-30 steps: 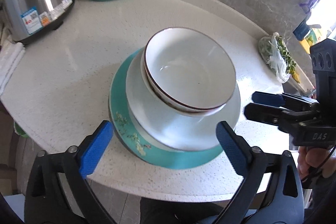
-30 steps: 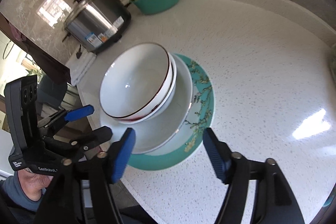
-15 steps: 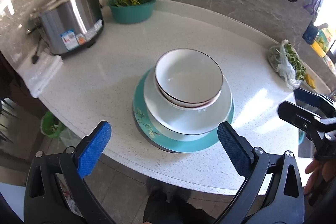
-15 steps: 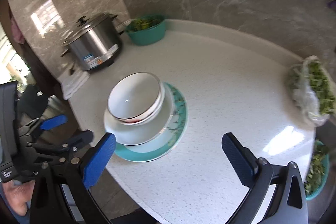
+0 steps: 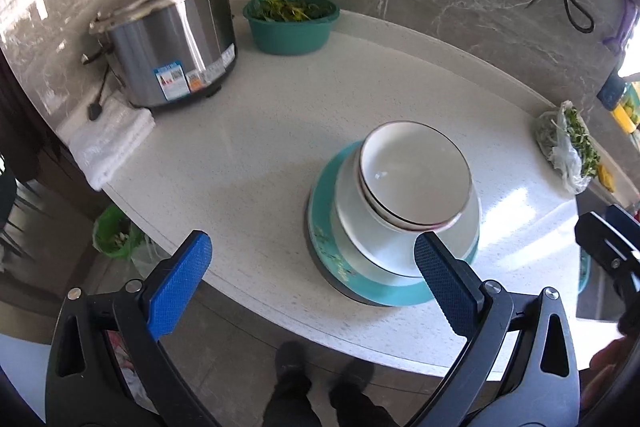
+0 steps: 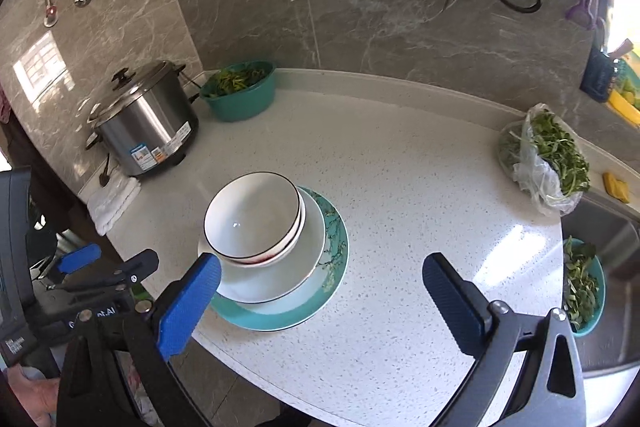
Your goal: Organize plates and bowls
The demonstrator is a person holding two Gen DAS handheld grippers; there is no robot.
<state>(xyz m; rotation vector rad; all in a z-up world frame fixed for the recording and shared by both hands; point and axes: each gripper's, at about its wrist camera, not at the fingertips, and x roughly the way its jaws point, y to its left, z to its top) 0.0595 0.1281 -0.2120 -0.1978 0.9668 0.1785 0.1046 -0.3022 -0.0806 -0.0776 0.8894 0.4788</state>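
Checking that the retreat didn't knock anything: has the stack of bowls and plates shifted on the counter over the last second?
Cannot tell. The stack looks smaller, but so does the rice cooker: the cameras backed away.

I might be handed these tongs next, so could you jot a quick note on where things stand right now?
Left tongs: open, empty, held back off the counter edge.
Right tongs: open, empty, also held back.
Two bowls are nested on a white plate, which sits on the teal plate near the counter front edge.
Done: stacking appears finished.
Left: probably nothing; perhaps check the stack is steady.
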